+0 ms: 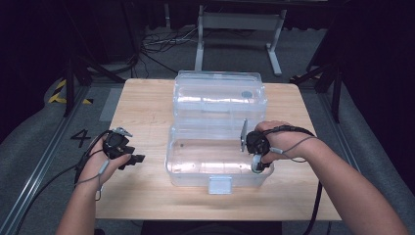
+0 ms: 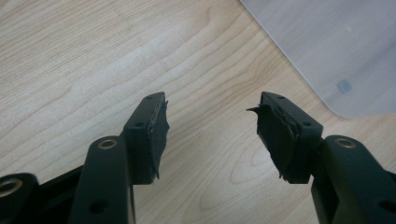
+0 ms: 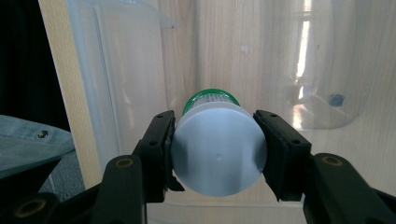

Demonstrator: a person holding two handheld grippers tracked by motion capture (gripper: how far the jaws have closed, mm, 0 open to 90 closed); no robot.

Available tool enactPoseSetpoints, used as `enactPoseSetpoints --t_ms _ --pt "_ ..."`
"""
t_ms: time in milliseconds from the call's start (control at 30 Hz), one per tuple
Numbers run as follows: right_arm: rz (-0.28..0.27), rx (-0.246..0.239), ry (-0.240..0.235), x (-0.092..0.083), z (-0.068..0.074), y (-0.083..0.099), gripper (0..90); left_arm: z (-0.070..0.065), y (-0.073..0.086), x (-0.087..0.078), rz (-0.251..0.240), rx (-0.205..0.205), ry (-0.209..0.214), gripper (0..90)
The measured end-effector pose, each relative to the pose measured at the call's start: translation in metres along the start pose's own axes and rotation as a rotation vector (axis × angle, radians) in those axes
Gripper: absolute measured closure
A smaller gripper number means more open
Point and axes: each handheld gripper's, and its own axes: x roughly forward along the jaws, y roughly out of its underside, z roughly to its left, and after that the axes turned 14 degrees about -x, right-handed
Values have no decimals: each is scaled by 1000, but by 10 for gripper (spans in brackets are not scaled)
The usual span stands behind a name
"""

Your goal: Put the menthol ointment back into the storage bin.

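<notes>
right tongs (image 3: 218, 151) clamped on a white-capped jar (image 3: 218, 154), low centre of frame, inside the clear bin (image 1: 186, 166) | left tongs (image 2: 210, 135) wide apart, holding nothing, over bare bench (image 2: 70, 60) lower left

A light wooden desk (image 1: 147, 105) sits square in the middle, its pale grain clear under even overhead light. Around it lies grey carpeted floor (image 1: 39, 147), with a black "4" marking (image 1: 80, 137) just left of the desk and yellow-and-black hazard tape (image 1: 61, 93) farther up that side. A metal floor rail (image 1: 36, 171) runs diagonally along the left. Behind the desk, black cables (image 1: 161, 44) tangle on the floor beside a white metal frame (image 1: 240, 29) on two legs. Black curtains (image 1: 377, 58) close the far edges in darkness.
</notes>
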Motion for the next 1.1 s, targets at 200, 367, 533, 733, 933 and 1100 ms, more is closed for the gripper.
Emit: enactPoseSetpoints --t_ms 200,367,533,733,933,1100 --pt "28 -1 -1 8 -1 0 502 0 0 -1 -4 -2 1 437" --pt "29 -2 -3 12 -2 0 502 0 0 -1 -4 0 0 437" --pt "31 8 -4 15 -1 1 502 0 0 -1 -4 0 -1 436" --pt "36 14 9 18 -1 -1 502 0 0 -2 -6 0 -2 437" --pt "47 14 19 20 0 -2 502 0 0 -2 -5 1 -3 437" --pt "56 -6 35 23 0 -2 502 0 0 -2 -5 -1 -3 437"
